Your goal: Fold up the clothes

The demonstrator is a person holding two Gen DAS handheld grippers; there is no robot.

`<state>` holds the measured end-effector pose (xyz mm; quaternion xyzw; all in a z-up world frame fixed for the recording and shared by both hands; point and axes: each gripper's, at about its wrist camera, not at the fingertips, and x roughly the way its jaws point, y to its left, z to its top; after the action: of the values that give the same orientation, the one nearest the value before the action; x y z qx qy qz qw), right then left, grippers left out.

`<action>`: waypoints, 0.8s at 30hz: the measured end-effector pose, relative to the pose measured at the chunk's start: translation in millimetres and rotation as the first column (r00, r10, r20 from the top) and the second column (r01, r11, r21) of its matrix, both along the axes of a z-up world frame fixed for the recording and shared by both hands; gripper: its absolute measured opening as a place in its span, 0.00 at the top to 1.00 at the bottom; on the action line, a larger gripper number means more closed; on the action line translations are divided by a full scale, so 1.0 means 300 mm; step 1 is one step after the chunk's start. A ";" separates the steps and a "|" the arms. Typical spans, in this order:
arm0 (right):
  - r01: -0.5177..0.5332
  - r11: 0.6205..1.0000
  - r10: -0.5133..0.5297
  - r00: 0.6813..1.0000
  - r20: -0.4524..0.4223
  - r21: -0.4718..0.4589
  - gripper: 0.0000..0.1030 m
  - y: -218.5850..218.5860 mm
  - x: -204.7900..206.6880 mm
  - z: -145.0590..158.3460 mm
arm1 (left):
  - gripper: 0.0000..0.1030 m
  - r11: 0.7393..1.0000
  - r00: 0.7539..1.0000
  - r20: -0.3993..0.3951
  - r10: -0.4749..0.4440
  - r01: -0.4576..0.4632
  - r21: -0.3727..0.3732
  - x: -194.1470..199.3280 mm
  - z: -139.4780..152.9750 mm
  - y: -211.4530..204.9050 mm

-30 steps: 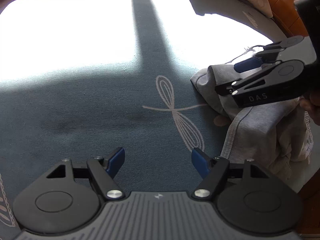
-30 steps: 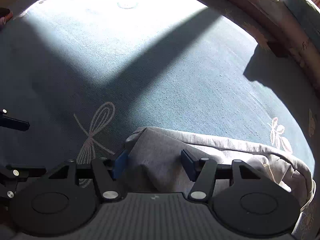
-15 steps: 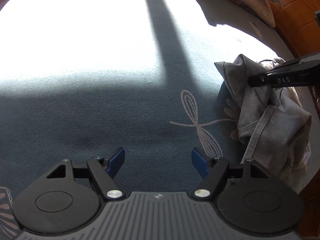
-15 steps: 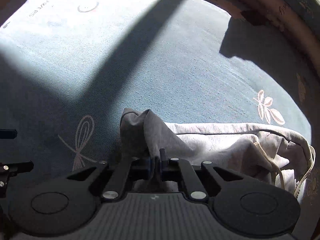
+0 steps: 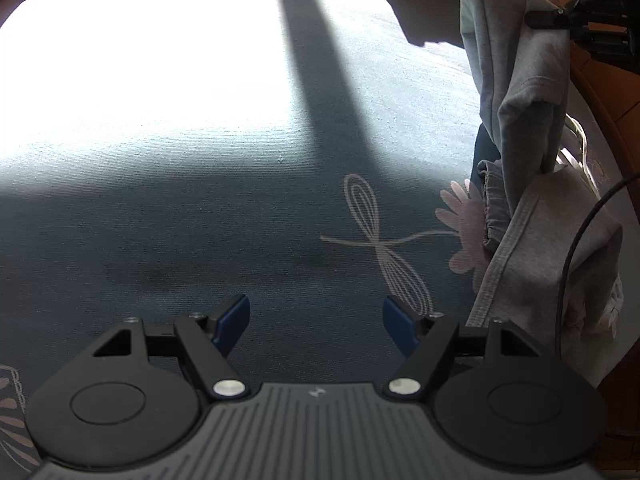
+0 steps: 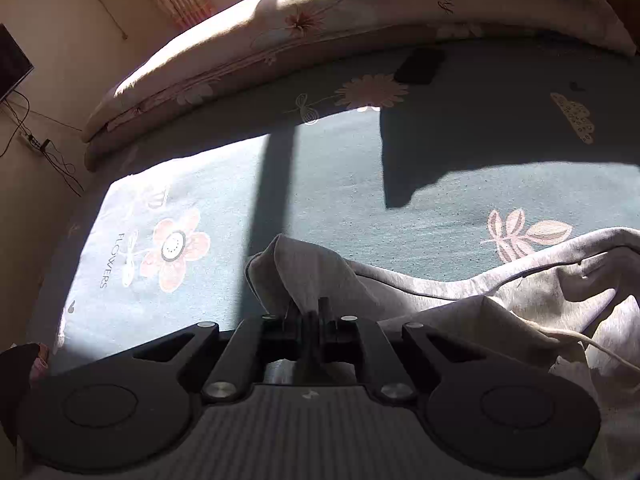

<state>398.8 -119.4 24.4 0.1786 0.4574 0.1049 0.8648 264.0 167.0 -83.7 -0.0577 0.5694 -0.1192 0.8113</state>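
Since the earlier frame, right tool [image 6: 311,312] closed on the grey garment [image 6: 500,304] and lifted a fold of it clear of the bed [image 6: 360,200].
Right tool's fingers were pressed together on a bunched edge of the grey garment; in the left wrist view that tool [image 5: 540,20] appeared at upper right with the cloth [image 5: 516,92] hanging down from it, the lower part still heaped at the bed's right edge over a pale flower print. Left tool [image 5: 316,322] stood with its blue pads [image 5: 234,320] well apart and nothing between them, over bare dark-blue bedsheet [image 5: 200,220] just left of the dragonfly print [image 5: 380,240]. A white drawstring [image 6: 580,340] trailed across the garment. Strong sunlight washed out the far sheet.
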 end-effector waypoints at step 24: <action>0.090 0.975 -0.117 0.985 0.124 0.203 0.91 -0.442 0.003 0.115 | 0.29 1.000 0.999 0.032 0.009 -0.009 -0.004 0.092 0.106 -0.311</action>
<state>399.6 -252.0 58.9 0.2795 0.3752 0.1163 0.8761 291.5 73.6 -52.0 -0.0599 0.5559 -0.1174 0.8207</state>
